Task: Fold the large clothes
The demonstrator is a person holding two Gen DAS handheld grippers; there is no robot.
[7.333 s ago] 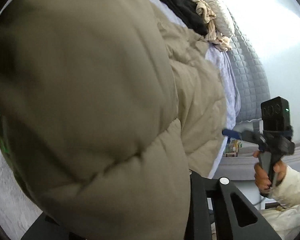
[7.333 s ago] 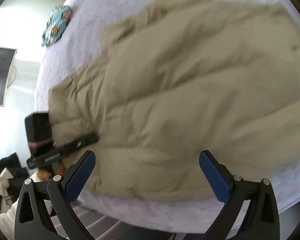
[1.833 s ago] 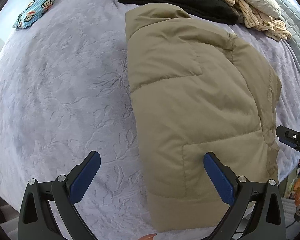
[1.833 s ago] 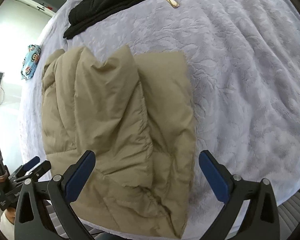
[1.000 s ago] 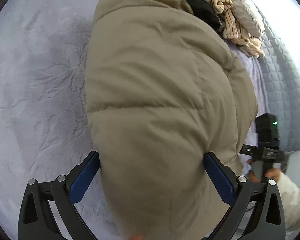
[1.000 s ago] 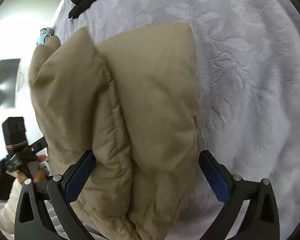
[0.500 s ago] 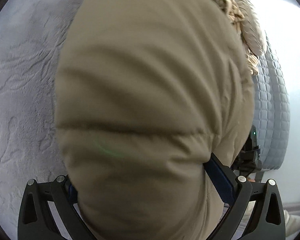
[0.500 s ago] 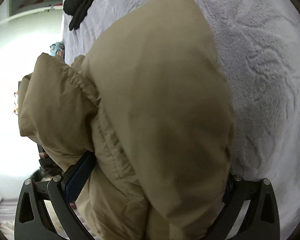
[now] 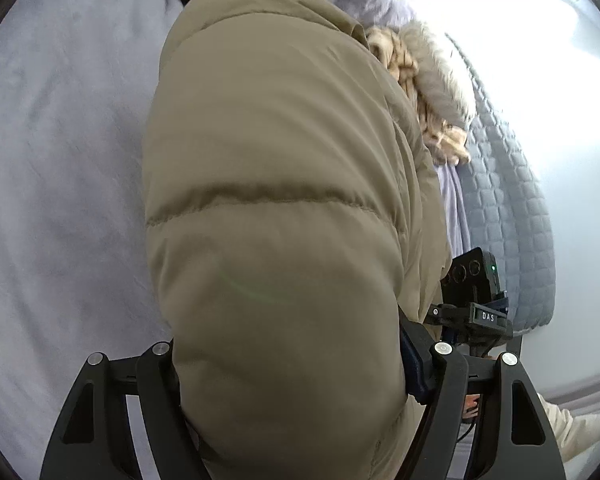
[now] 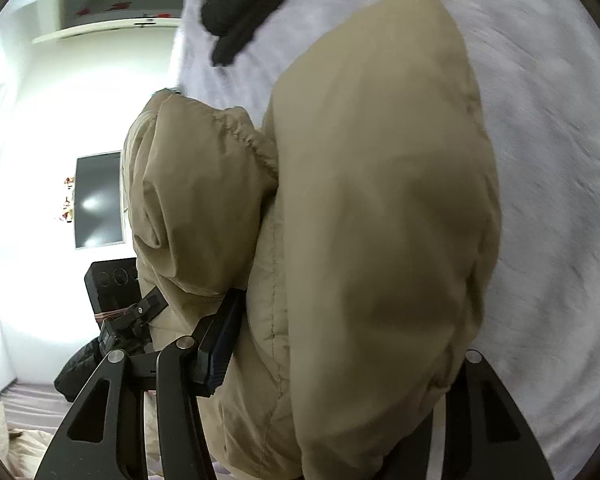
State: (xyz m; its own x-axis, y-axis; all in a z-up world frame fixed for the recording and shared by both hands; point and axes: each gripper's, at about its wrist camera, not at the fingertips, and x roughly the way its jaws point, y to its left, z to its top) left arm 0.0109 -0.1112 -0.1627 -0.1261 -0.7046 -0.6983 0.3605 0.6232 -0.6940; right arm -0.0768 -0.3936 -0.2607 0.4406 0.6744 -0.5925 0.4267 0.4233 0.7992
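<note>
The puffy tan coat [image 9: 276,208] is lifted off the near edge of the bed [image 9: 60,160], and both tools have hold of it. The left tool [image 9: 288,364] has just been closing, and now it pinches a fat bunch of the coat's near end. The right tool [image 10: 340,344] has just been closing too, and it squeezes another thick bunch, with a loose flap hanging on the left. The coat is slippery and full of air, so I think it could slide out of the pinch if the hands pull too fast. The loose flap may flop open and spoil the fold. If one hand goes higher than the other, the fold could come down crooked. The bed has a soft, pale purple cover with a bumpy pattern. At the far side lie black clothes [image 10: 240,4] and a heap of striped cloth [image 9: 412,92] with a puffy white thing [image 9: 440,68] on it. A grey padded headboard [image 9: 504,208] stands to the right. The walls are white, and a dark screen [image 10: 98,200] hangs on one.
</note>
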